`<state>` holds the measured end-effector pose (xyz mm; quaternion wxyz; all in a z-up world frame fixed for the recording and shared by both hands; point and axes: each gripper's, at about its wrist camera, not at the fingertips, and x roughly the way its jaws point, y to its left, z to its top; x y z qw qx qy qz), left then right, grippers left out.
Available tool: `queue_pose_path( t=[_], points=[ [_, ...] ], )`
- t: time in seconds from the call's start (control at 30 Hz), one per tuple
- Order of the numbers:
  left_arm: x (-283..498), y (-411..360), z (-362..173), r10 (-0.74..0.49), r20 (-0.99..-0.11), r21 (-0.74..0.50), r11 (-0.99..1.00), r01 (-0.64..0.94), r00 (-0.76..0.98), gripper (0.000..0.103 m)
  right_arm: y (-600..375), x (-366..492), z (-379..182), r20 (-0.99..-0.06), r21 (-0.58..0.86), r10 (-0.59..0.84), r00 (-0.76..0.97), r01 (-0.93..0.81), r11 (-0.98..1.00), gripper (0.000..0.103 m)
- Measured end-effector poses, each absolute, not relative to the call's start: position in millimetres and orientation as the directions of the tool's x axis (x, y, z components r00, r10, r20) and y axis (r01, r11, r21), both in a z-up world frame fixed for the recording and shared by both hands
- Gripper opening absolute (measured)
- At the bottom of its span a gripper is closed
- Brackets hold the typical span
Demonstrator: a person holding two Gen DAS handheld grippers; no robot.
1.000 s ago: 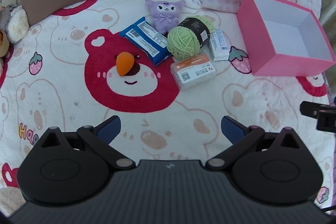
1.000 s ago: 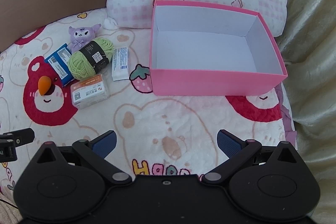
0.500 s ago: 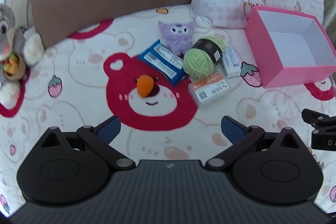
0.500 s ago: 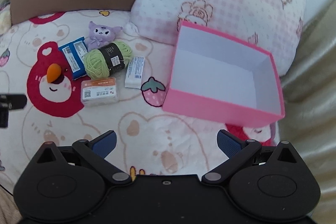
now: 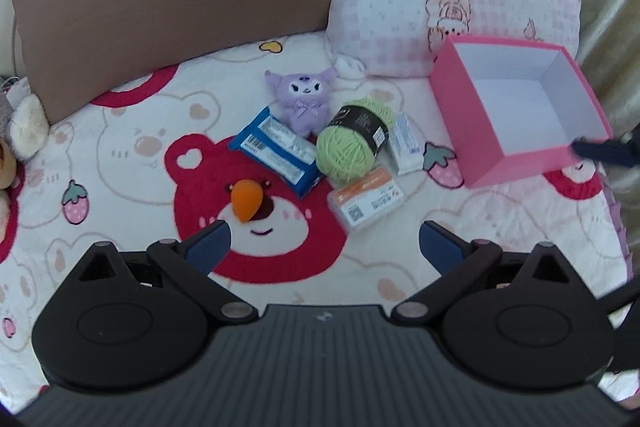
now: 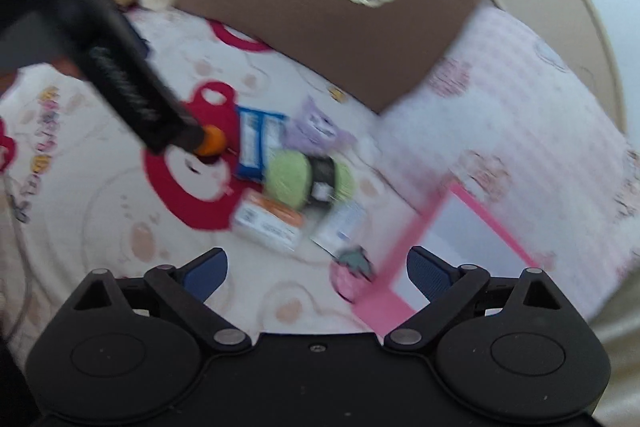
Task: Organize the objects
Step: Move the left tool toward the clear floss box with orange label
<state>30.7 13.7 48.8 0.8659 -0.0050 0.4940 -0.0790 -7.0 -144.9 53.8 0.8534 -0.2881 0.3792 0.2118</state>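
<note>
On the plush bear-print blanket (image 5: 120,155), both views have tilted since earlier. The left gripper (image 5: 322,247) gapes empty; the right gripper (image 6: 316,269), empty, is closing. Beyond: teardrop orange sponge (image 5: 247,205), fuzzy green yarn ball (image 5: 350,145), then the open pink cardboard box (image 5: 472,131).

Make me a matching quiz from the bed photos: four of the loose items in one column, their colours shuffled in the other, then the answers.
Things:
1. ball of yarn
2. plush toy
3. box
4. egg-shaped sponge

Colours:
A. pink
B. orange
C. light green
D. purple

Pairs: 1-C, 2-D, 3-A, 4-B
</note>
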Motion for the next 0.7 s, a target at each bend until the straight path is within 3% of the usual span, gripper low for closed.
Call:
queue_pose_path(
  t=[0.23, 0.37, 0.7],
  points=[
    [51, 13, 20, -0.167, -0.859, -0.132, 0.986, 0.104, 0.484, 0.099, -152, 9, 22, -0.787, -0.082, 0.311, 0.534, -0.589, 0.804, 0.097],
    [61, 13, 3, -0.206, -0.87, -0.184, 0.979, 0.092, 0.449, 0.09, -148, 18, 9, -0.767, -0.064, 0.339, 0.544, -0.591, 0.804, 0.097],
    [65, 23, -38, -0.278, -0.833, -0.263, 0.96, 0.101, 0.479, 0.09, -131, 28, -24, -0.766, -0.067, 0.359, 0.533, -0.622, 0.78, 0.097]
  ],
)
